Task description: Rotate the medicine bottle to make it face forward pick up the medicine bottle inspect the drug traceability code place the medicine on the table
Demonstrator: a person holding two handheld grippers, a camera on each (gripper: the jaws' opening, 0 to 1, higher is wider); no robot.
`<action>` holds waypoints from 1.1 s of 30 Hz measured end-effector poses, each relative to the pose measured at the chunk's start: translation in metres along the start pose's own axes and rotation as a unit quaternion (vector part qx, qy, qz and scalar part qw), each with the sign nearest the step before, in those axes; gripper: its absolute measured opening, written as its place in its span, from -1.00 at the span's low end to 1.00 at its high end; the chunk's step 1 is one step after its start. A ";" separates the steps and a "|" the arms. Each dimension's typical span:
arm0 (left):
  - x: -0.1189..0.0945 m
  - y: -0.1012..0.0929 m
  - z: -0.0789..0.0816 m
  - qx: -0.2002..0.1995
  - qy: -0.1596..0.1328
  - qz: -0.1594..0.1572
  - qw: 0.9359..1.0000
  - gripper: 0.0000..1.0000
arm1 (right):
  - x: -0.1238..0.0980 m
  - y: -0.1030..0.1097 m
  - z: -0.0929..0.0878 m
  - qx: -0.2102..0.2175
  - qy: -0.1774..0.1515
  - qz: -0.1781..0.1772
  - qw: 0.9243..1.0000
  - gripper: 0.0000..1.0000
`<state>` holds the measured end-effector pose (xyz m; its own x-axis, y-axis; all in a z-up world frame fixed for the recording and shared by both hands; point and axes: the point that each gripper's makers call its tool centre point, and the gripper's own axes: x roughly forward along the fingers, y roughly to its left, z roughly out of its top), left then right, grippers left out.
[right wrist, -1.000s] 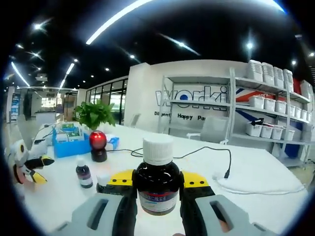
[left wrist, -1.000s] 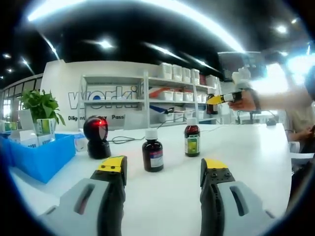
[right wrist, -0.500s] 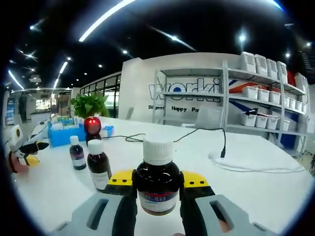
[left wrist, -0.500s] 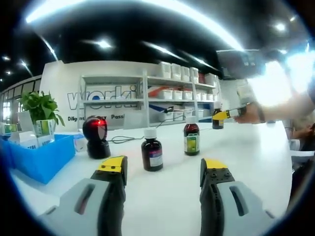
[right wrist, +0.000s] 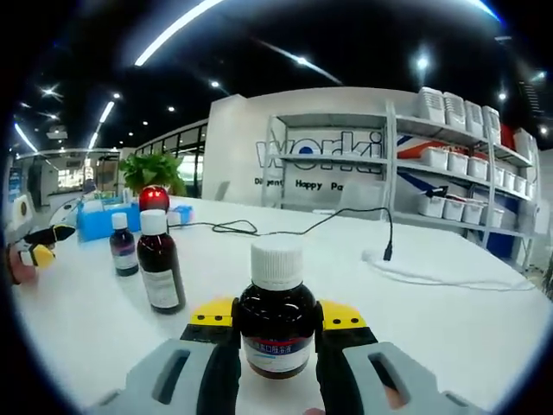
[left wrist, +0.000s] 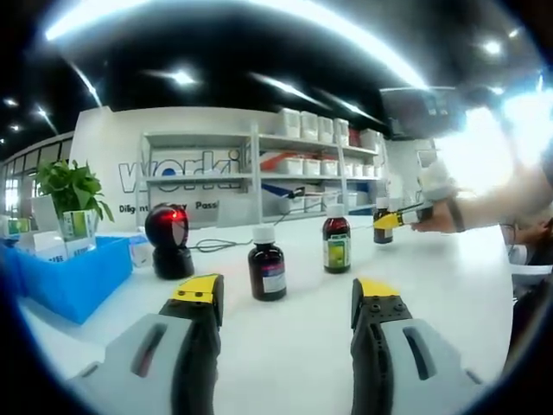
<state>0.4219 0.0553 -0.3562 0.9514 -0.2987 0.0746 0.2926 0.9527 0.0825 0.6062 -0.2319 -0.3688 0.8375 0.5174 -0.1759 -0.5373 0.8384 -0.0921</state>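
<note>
Since a second ago our right gripper (left wrist: 390, 219) has sunk from shelf height to the far right of the table (left wrist: 285, 346). From the left gripper view, our left gripper (left wrist: 283, 298) hangs wide open, empty, two bottles (left wrist: 268, 270) beyond. From the right gripper view, fingers (right wrist: 214, 313) clamp the held bottle (right wrist: 276, 313) low over the table; we judge placing is next: lower, then release.

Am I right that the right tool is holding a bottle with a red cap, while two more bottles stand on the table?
Not quite: the cap is white, not red. The right gripper view shows the right tool shut on the medicine bottle with a white cap; two other bottles do stand on the table.
</note>
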 end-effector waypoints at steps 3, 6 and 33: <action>0.000 0.000 0.000 0.000 0.000 0.001 1.000 0.01 | 0.002 0.003 -0.003 0.006 0.000 0.004 1.000 -0.44; 0.000 0.001 0.000 -0.001 -0.002 0.001 1.000 0.01 | 0.006 0.004 -0.008 -0.001 0.006 0.001 1.000 -0.44; 0.001 0.000 -0.002 0.007 0.006 0.000 1.000 0.01 | 0.002 0.010 -0.014 0.040 -0.001 0.000 0.999 -0.41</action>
<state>0.4225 0.0550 -0.3584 0.9525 -0.2982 0.0618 0.2917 0.9516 0.0967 0.6014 -0.2248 -0.3835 0.8381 0.5172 -0.1735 -0.5271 0.8497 -0.0133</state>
